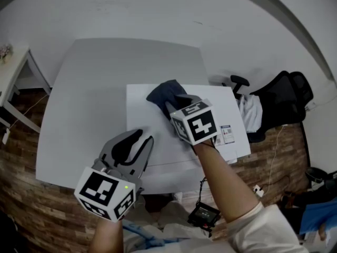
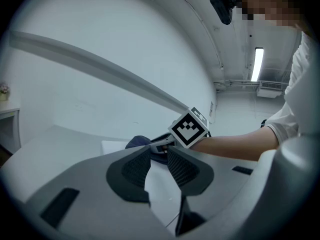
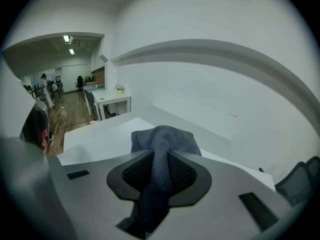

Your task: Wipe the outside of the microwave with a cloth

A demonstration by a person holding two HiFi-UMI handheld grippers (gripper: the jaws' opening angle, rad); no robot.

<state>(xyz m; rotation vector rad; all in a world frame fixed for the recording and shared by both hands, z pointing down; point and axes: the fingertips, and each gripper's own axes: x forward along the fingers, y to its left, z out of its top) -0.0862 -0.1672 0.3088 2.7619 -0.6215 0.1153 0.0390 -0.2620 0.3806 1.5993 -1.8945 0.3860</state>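
Note:
The microwave (image 1: pixel 158 136) is a white box seen from above, standing on a pale table (image 1: pixel 79 115). A dark blue cloth (image 1: pixel 164 93) lies bunched on its top near the back edge. My right gripper (image 1: pixel 176 103) is shut on the cloth; in the right gripper view a fold of cloth (image 3: pixel 162 139) runs between the pads of that gripper (image 3: pixel 160 156). My left gripper (image 1: pixel 143 138) hovers over the front left of the microwave top, jaws apart with nothing between them. The left gripper view shows this gripper (image 2: pixel 159 154) pointing at the cloth (image 2: pixel 137 142) and the right gripper's marker cube (image 2: pixel 189 128).
A white wall rises just behind the table. A black office chair (image 1: pixel 284 101) with pale cloth on it stands at the right. A small white desk (image 1: pixel 10 78) is at the far left. A black device (image 1: pixel 204 214) lies on the wooden floor.

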